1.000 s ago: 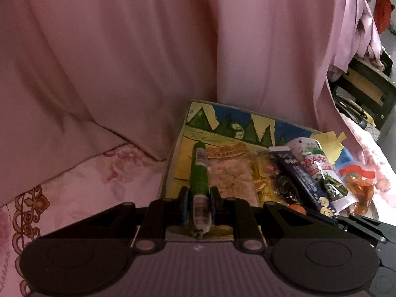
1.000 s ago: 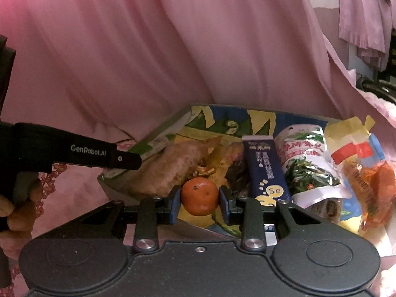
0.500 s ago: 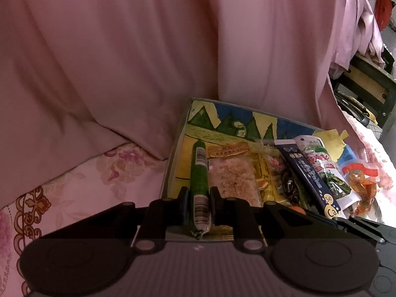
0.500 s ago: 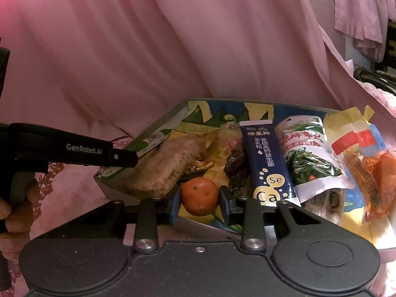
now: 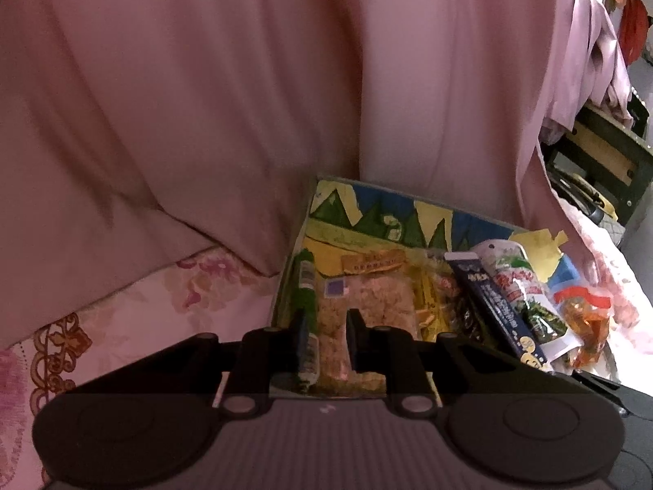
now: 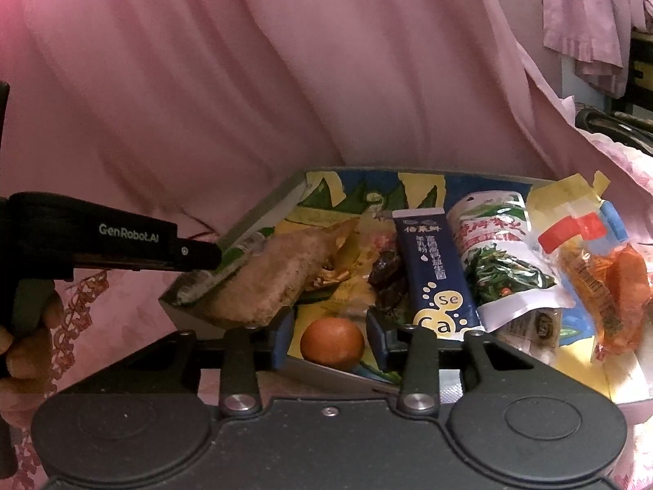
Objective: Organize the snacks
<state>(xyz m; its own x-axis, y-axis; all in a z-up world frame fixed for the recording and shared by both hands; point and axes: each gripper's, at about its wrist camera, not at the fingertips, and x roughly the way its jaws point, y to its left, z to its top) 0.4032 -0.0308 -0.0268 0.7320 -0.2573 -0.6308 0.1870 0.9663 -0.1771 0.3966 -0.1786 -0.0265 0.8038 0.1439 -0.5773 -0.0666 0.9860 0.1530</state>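
Since a second ago, both grippers have let go: the green stick snack (image 5: 304, 286) that was pinched in the left gripper (image 5: 325, 339) now lies in the tray (image 5: 383, 200) along its left wall, and the small orange fruit (image 6: 332, 343) that the right gripper (image 6: 329, 341) squeezed now sits loose. In the left wrist view, the left gripper's jaws are parting; the green stick touches only the inside of the left finger, with the right finger clear of it, over a clear packet of pale flaky snack (image 5: 363, 310). In the right wrist view, the right gripper's jaws are spreading, with the orange fruit between them and a visible gap on each side; it rests on the tray floor at the near edge. The tray is a shallow box lined with a picture of green trees, blue sky and yellow shapes. Inside it, from left to right, lie the green stick, the flaky packet, some dark dried pieces (image 6: 387, 277), a navy stick packet (image 6: 432, 269) marked "Se" and "Ca", a white pouch of green vegetable (image 6: 498, 253), and an orange packet with a red and white top (image 6: 596, 269) at the right end. The tray sits on pink flowered bedding (image 5: 134, 298), with a pink curtain (image 5: 204, 102) hanging just behind it. A hand (image 6: 24, 339) grips the left tool's handle at the left edge of the right wrist view.
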